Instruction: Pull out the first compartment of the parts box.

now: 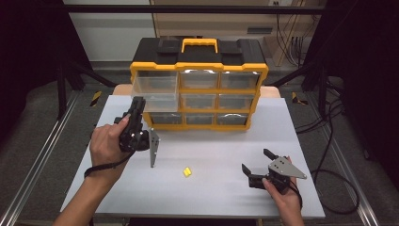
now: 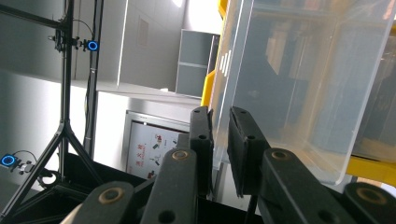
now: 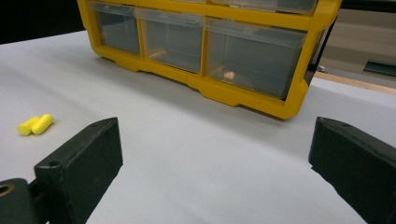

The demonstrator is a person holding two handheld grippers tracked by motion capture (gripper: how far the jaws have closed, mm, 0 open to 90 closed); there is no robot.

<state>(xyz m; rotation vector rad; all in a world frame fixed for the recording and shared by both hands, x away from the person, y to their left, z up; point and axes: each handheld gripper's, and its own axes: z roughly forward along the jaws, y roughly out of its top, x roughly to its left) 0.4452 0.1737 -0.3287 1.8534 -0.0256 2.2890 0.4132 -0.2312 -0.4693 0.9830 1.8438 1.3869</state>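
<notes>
A yellow and black drawer organizer [image 1: 200,67] stands at the back of the table. Its top left clear drawer [image 1: 153,87] is pulled partway out. My left gripper [image 1: 137,102] is shut on that drawer's front wall; in the left gripper view the clear drawer [image 2: 299,84] rises right of my left gripper [image 2: 219,140], with its edge pinched between the jaws. Two small yellow pieces [image 1: 187,172] lie together on the table's middle. My right gripper [image 1: 256,160] rests open near the front right, nothing in it. In the right gripper view, the right gripper [image 3: 215,149] faces the organizer [image 3: 219,93], with the yellow pieces [image 3: 36,124] at far left.
The grey table [image 1: 226,197] has open room across its front and right. The organizer's other drawers [image 1: 200,101] are pushed in. Dark frame posts and cables [image 1: 329,141] flank the table on the floor.
</notes>
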